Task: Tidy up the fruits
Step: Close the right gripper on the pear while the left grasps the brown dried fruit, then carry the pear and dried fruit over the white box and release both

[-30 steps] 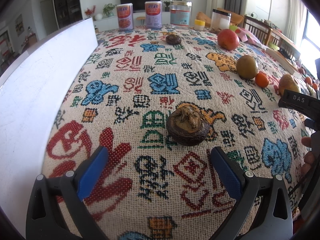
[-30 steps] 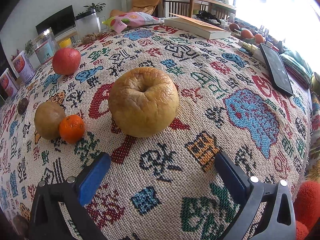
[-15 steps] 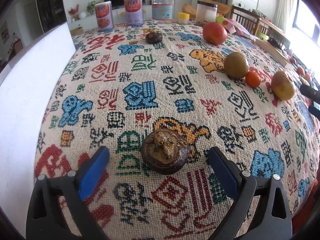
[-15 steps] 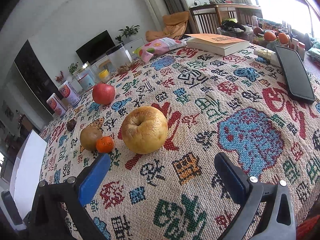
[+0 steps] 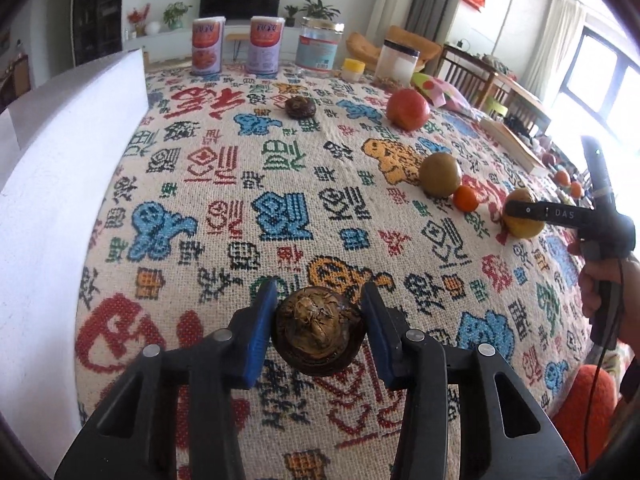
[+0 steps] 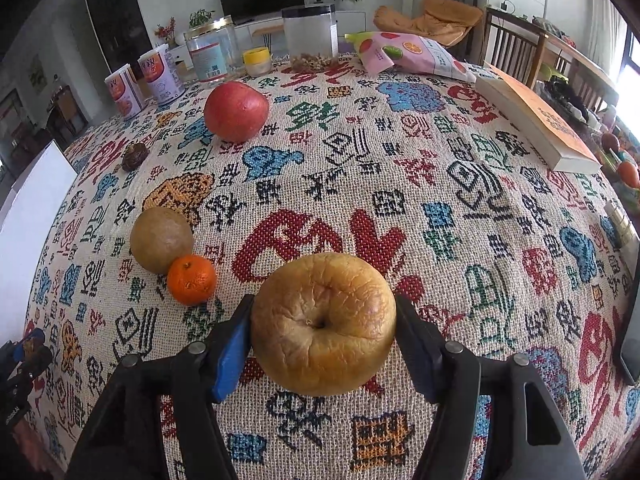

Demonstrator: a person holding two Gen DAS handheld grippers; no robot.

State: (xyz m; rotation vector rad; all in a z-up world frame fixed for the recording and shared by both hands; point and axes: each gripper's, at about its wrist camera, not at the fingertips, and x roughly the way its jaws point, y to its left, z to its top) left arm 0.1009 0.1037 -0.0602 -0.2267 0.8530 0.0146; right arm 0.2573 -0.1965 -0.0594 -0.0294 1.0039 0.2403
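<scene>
My left gripper (image 5: 318,330) is shut on a dark brown mangosteen (image 5: 318,332) at the near edge of the patterned tablecloth (image 5: 280,184). My right gripper (image 6: 322,338) is shut on a wrinkled yellow apple (image 6: 322,322). In the right wrist view, a brown-green pear (image 6: 161,239) and a small orange (image 6: 191,279) touch each other to the left, a red apple (image 6: 236,106) sits further back, and a second mangosteen (image 6: 134,155) lies at far left. The left wrist view also shows the red apple (image 5: 407,110), pear (image 5: 439,174), orange (image 5: 466,198) and second mangosteen (image 5: 300,107).
A white board (image 5: 52,184) stands along the table's left edge. Cans (image 5: 206,46), a glass jar (image 5: 320,47) and a plastic container (image 6: 309,36) line the back. A snack bag (image 6: 408,54), an orange book (image 6: 536,120) and a black phone (image 6: 631,332) lie at the right.
Both grippers have moved forward and closed: the left on the mangosteen, the right on the yellow apple. Both were open before.
</scene>
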